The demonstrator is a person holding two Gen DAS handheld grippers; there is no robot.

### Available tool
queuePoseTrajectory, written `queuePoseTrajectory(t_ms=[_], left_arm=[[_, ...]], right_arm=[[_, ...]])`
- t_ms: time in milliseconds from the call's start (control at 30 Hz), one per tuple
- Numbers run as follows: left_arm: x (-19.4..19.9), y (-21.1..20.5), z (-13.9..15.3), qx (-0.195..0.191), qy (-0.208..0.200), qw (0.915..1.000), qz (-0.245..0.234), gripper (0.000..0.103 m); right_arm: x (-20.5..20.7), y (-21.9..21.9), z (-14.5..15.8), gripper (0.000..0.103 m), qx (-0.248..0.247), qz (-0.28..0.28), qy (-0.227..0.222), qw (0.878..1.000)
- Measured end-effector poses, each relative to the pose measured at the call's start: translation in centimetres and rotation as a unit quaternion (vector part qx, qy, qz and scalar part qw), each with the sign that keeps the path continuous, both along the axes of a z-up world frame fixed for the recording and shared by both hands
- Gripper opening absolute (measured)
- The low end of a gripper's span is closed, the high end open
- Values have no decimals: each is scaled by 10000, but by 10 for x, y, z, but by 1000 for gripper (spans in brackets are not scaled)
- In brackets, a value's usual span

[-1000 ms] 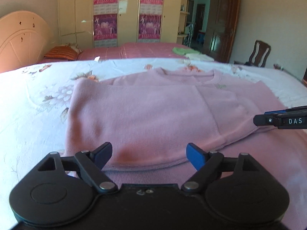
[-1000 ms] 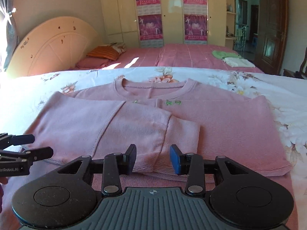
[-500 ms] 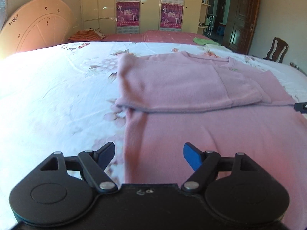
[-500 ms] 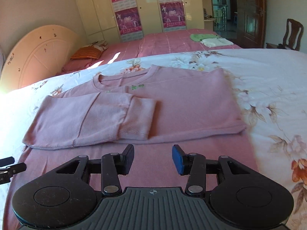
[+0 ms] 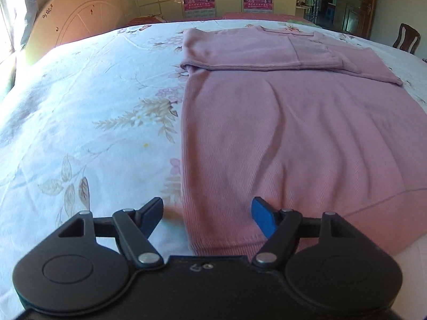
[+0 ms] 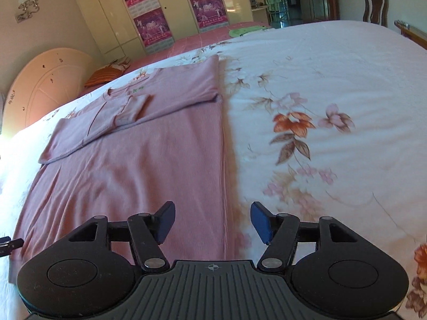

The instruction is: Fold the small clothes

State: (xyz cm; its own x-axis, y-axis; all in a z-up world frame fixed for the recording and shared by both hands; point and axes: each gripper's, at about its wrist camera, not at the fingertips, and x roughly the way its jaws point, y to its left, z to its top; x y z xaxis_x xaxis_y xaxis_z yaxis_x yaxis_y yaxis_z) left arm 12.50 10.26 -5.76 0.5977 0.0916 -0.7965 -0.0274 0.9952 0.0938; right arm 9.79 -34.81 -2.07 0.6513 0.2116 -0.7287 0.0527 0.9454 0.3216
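Observation:
A pink knit sweater point(image 5: 280, 122) lies flat on a floral white bedsheet point(image 5: 88, 112), both sleeves folded across its chest. My left gripper point(image 5: 206, 212) is open and empty, its jaws straddling the sweater's near left hem corner. In the right wrist view the sweater point(image 6: 138, 165) lies to the left, and my right gripper point(image 6: 212, 220) is open and empty over its near right hem corner. The left gripper's tip point(image 6: 8, 244) shows at the left edge.
A second bed with a pink cover point(image 6: 202, 40) and green and white folded cloths point(image 6: 244, 30) stands behind. A cream headboard point(image 5: 77, 18), wardrobe with posters point(image 6: 149, 26), wooden chair point(image 5: 405, 37) and dark door point(image 5: 359, 1) line the room.
Both grippers pulled back from the folded sleeves toward the near hem and spread apart, left to the left corner, right to the right corner. The right gripper's jaws opened wider.

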Motion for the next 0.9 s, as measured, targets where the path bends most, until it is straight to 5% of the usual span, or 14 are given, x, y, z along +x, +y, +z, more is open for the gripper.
queuePoseTrajectory(t_ms=[433,900], left_arm=[[-55,-19,-1,-236,-36,9996,122,70],[-24,-12,-6,-448,16,9990,88,74]], right_arm=[[-50,-16,-23,62,858,66,313,9958],[-17,-20,-29,62,1421,-90,374,9891]])
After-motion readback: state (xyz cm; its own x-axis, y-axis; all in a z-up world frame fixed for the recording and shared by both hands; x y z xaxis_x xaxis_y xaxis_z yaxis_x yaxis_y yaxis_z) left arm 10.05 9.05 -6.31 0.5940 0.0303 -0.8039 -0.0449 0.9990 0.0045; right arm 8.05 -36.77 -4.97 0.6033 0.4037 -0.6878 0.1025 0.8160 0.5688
